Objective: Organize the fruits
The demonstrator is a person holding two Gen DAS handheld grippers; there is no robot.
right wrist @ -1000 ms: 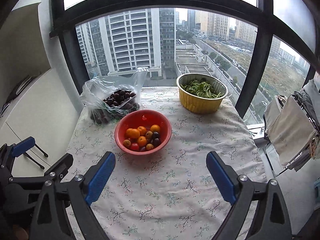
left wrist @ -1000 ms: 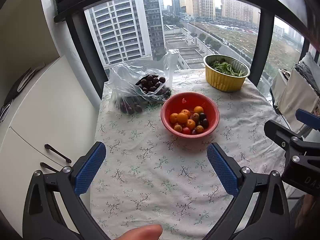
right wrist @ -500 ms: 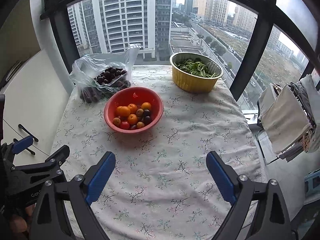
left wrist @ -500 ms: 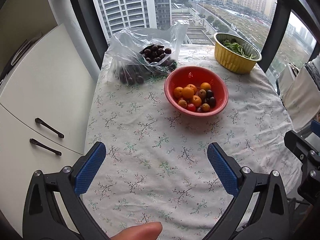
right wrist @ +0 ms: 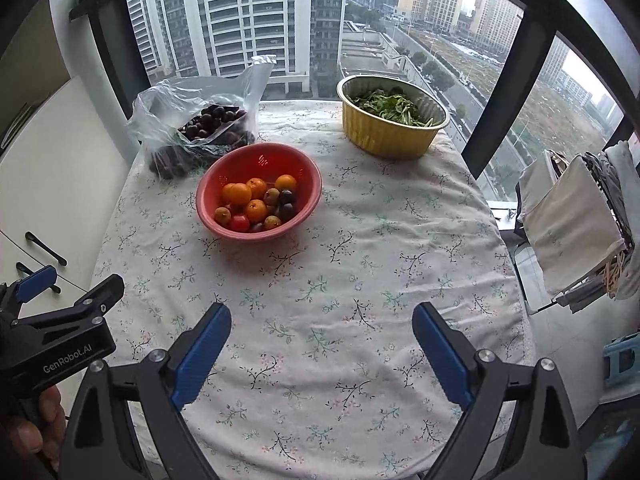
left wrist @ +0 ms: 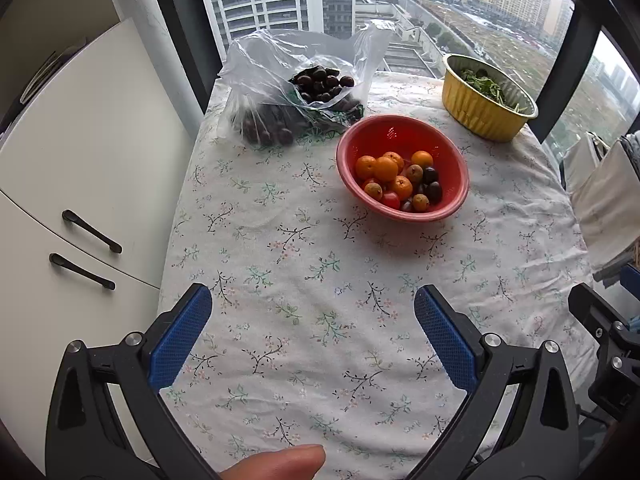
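Observation:
A red bowl (left wrist: 360,136) (right wrist: 240,164) holds several small oranges, dark plums and a red tomato on the floral tablecloth. Behind it to the left lies a clear plastic bag (left wrist: 280,64) (right wrist: 168,104) of dark fruit. My left gripper (left wrist: 312,336) is open and empty above the near part of the table, well short of the bowl. My right gripper (right wrist: 320,344) is open and empty too, near the front edge. The left gripper also shows at the lower left of the right wrist view (right wrist: 52,304).
A yellow foil tub of greens (left wrist: 486,100) (right wrist: 390,120) stands at the back right. White cabinets (left wrist: 80,160) with black handles flank the table's left side. A drying rack with cloths (right wrist: 576,216) stands to the right. Windows lie behind the table.
Both grippers have tilted downward and moved closer over the table, so the bowl and bag now sit higher and larger in view. Both stay open and empty.

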